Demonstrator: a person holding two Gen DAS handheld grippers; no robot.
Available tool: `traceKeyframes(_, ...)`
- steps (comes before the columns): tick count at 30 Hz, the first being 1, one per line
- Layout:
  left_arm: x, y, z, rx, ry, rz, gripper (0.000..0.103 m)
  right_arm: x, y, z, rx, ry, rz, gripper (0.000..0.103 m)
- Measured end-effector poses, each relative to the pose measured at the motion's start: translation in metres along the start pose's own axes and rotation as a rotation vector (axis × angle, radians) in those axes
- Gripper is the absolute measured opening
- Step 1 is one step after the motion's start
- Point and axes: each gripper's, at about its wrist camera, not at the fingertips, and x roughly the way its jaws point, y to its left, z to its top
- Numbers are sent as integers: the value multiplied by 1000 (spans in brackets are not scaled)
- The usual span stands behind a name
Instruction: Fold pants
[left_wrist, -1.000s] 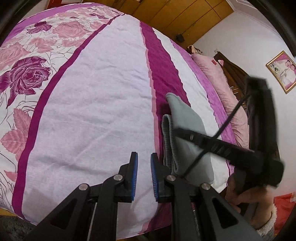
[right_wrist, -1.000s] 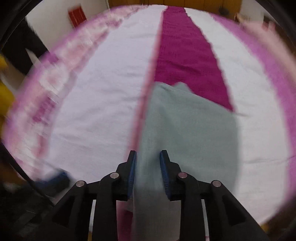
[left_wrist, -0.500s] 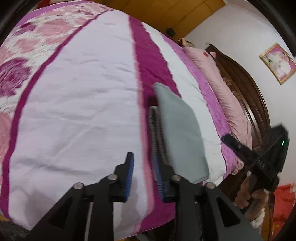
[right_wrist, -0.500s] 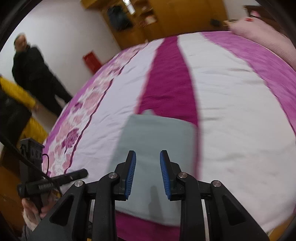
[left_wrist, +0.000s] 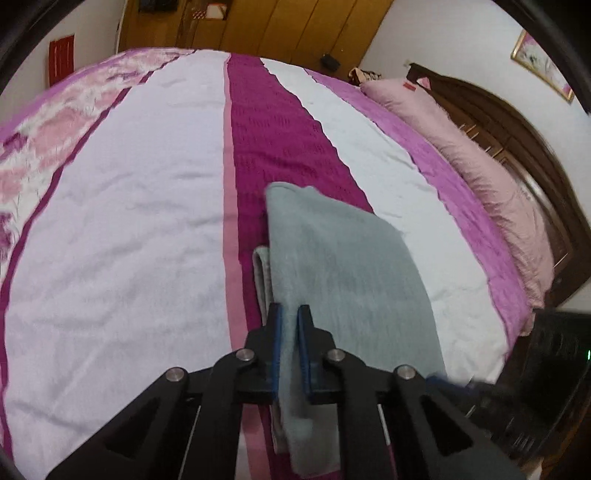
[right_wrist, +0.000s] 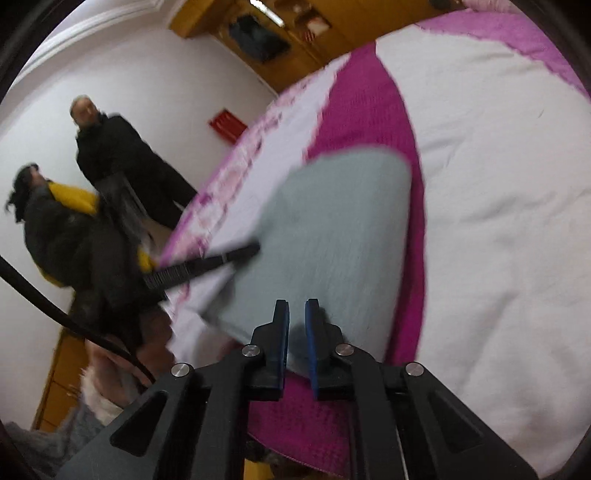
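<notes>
Folded grey pants (left_wrist: 351, 266) lie on the bedspread's dark magenta stripe, near the bed's front edge. My left gripper (left_wrist: 290, 321) is closing on their near left edge; grey cloth fills the narrow gap between its blue pads. In the right wrist view the pants (right_wrist: 332, 229) show blurred, and my right gripper (right_wrist: 296, 321) is closing on their near edge, with cloth between the pads. One black finger of the left gripper (right_wrist: 221, 258) reaches the pants from the left. The right gripper's body (left_wrist: 554, 350) is a dark blur at lower right.
The bedspread (left_wrist: 129, 221) is white with magenta stripes and a rose band at the left. A pink pillow (left_wrist: 480, 166) lies along a dark wooden headboard (left_wrist: 517, 122). Two people (right_wrist: 118, 155) stand beside the bed's far side. Wooden wardrobes (left_wrist: 277, 26) line the back wall.
My left gripper slid right onto the pants' edge and its jaws narrowed around the cloth. The right gripper swung and dropped toward the near edge, and its jaws narrowed too.
</notes>
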Motion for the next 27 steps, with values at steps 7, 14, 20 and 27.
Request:
traceKeyframes(7,-17,7,-8,-12,16,19,14,-3,5,-11,-7,-31,37,10)
traceKeyframes(14,-55,-38,-28,138,-63,-23,10,-22,-18,-20,54,-99,108,10)
traceKeyframes(20,4,-31,-44,137,80,45,5,3,-42,-30,118,-45,68,0)
traceKeyframes(27,-13,-38,-2,165,43,9,5,-11,-28,0,90,-52,49,0)
